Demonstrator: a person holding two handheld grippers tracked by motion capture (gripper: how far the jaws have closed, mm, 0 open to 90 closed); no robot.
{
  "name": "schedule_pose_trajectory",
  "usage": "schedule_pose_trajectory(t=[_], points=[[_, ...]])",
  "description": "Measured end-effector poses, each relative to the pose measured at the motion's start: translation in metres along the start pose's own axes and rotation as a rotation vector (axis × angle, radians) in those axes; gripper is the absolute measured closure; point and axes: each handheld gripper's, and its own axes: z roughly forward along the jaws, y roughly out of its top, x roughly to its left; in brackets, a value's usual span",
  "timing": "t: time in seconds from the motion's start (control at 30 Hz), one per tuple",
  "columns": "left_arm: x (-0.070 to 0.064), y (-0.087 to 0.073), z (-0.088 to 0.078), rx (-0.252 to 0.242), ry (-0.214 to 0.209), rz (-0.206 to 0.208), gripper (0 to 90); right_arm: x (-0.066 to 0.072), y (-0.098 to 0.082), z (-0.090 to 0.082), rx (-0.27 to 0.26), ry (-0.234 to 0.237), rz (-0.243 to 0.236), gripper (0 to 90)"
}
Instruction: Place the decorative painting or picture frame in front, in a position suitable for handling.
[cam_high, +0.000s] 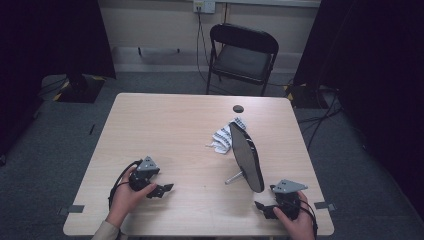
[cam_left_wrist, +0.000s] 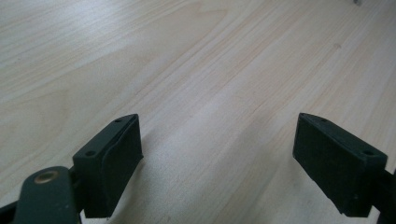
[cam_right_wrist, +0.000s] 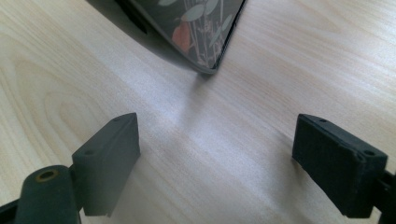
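Note:
An oval mirror (cam_high: 246, 157) with a dark rim stands tilted on a thin metal prop (cam_high: 234, 177) at the table's right middle. Its patterned back edge (cam_right_wrist: 196, 28) sits just ahead of my right gripper (cam_right_wrist: 217, 158). My right gripper (cam_high: 261, 206) rests near the front right corner, below the mirror, open with only bare wood between its jaws. My left gripper (cam_high: 165, 189) lies at the front left, pointing right, also open over bare tabletop (cam_left_wrist: 217, 158). A crumpled white patterned cloth (cam_high: 225, 137) lies behind the mirror.
The light wooden table (cam_high: 165, 125) has a small black round disc (cam_high: 238, 108) near its far edge. A black folding chair (cam_high: 242, 55) stands beyond the table. Dark curtains hang at both sides. Grey carpet surrounds the table.

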Motion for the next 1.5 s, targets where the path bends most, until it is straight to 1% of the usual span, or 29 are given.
schedule_pose_trajectory(t=[0.07,0.1,0.2,0.23,0.3,0.43,0.5,0.53,0.57,0.6,0.63,0.7,0.77,0.8,0.83,0.87,0.93,1.03,1.07,1.1,1.13,1.17,1.2,1.23,1.27,1.3,1.37,1.43,1.5], points=[[0.000,0.001,0.000,0.001,0.003,0.008,15.2,0.001,0.000,0.000,0.005,-0.002,-0.006,14.1],[-0.001,0.005,0.001,-0.005,-0.007,-0.002,15.3,0.002,0.001,0.000,0.006,-0.004,-0.017,14.1],[-0.002,0.008,0.003,-0.012,-0.017,-0.006,15.3,0.002,0.002,-0.001,0.006,0.002,-0.015,14.1],[-0.004,0.012,0.007,-0.004,-0.031,-0.003,15.3,0.002,0.002,-0.002,0.004,0.002,-0.012,14.1],[-0.006,0.016,0.012,-0.006,-0.058,-0.009,15.3,0.001,0.002,-0.002,-0.004,0.006,-0.007,14.0],[-0.007,0.022,0.019,-0.010,-0.074,-0.012,15.2,0.001,0.003,-0.005,-0.014,0.009,-0.010,14.0],[-0.007,0.029,0.024,-0.013,-0.079,-0.008,15.2,0.001,0.003,-0.005,-0.016,0.012,-0.012,14.0],[-0.008,0.033,0.026,-0.010,-0.084,0.000,15.2,0.001,0.004,-0.005,-0.016,0.010,-0.011,14.0],[-0.010,0.043,0.033,-0.002,-0.079,0.025,15.1,0.001,0.003,-0.006,-0.015,0.013,-0.012,14.0],[-0.010,0.043,0.033,-0.002,-0.079,0.025,15.0,0.000,0.003,-0.006,-0.016,0.011,-0.010,14.0],[-0.012,0.052,0.041,0.004,-0.091,0.035,15.0,0.000,0.003,-0.006,-0.016,0.011,-0.007,14.0],[-0.013,0.060,0.049,-0.006,-0.124,0.014,14.8,-0.001,0.004,-0.007,-0.021,0.014,-0.009,14.0],[-0.014,0.069,0.056,-0.011,-0.135,0.005,14.8,-0.001,0.004,-0.009,-0.024,0.010,-0.012,14.0],[-0.014,0.069,0.056,-0.011,-0.135,0.005,14.8,-0.001,0.004,-0.009,-0.024,0.010,-0.012,14.0],[-0.016,0.078,0.065,0.004,-0.127,0.019,14.8,-0.002,0.004,-0.010,-0.026,0.000,-0.011,14.1],[-0.018,0.082,0.069,0.010,-0.126,0.031,14.8,-0.003,0.004,-0.010,-0.027,0.003,-0.010,14.0],[-0.020,0.091,0.078,0.018,-0.135,0.045,14.8,-0.003,0.004,-0.011,-0.026,0.003,-0.009,14.0],[-0.022,0.103,0.093,0.008,-0.131,0.046,14.9,-0.003,0.003,-0.012,-0.027,0.003,-0.013,14.1],[-0.022,0.103,0.093,0.008,-0.131,0.046,15.2,-0.003,0.003,-0.012,-0.027,0.003,-0.013,14.1],[-0.023,0.111,0.103,-0.002,-0.113,0.038,15.6,-0.002,0.004,-0.012,-0.028,0.003,-0.020,14.1],[-0.023,0.111,0.103,-0.002,-0.113,0.038,17.5,-0.002,0.004,-0.013,-0.030,-0.001,-0.023,14.1],[-0.023,0.119,0.111,-0.024,-0.095,0.049,20.9,-0.002,0.004,-0.013,-0.031,0.001,-0.019,14.1],[-0.023,0.124,0.114,-0.039,-0.091,0.066,26.5,-0.002,0.004,-0.013,-0.031,0.000,-0.015,14.1],[-0.023,0.124,0.114,-0.039,-0.091,0.066,32.1,-0.003,0.003,-0.014,-0.034,-0.004,-0.014,14.2],[-0.024,0.128,0.118,-0.051,-0.081,0.073,32.1,-0.003,0.003,-0.014,-0.034,-0.004,-0.014,14.2],[-0.024,0.137,0.126,-0.049,-0.067,0.098,34.3,-0.003,0.003,-0.015,-0.039,-0.006,-0.010,14.2],[-0.026,0.145,0.135,-0.048,-0.065,0.094,38.3,-0.005,0.002,-0.016,-0.042,-0.015,-0.003,14.2],[-0.025,0.150,0.144,-0.050,-0.062,0.111,40.4,-0.005,0.002,-0.016,-0.045,-0.020,-0.005,14.2],[-0.024,0.154,0.154,-0.054,-0.059,0.095,42.1,-0.006,0.002,-0.017,-0.044,-0.019,-0.007,14.2]])
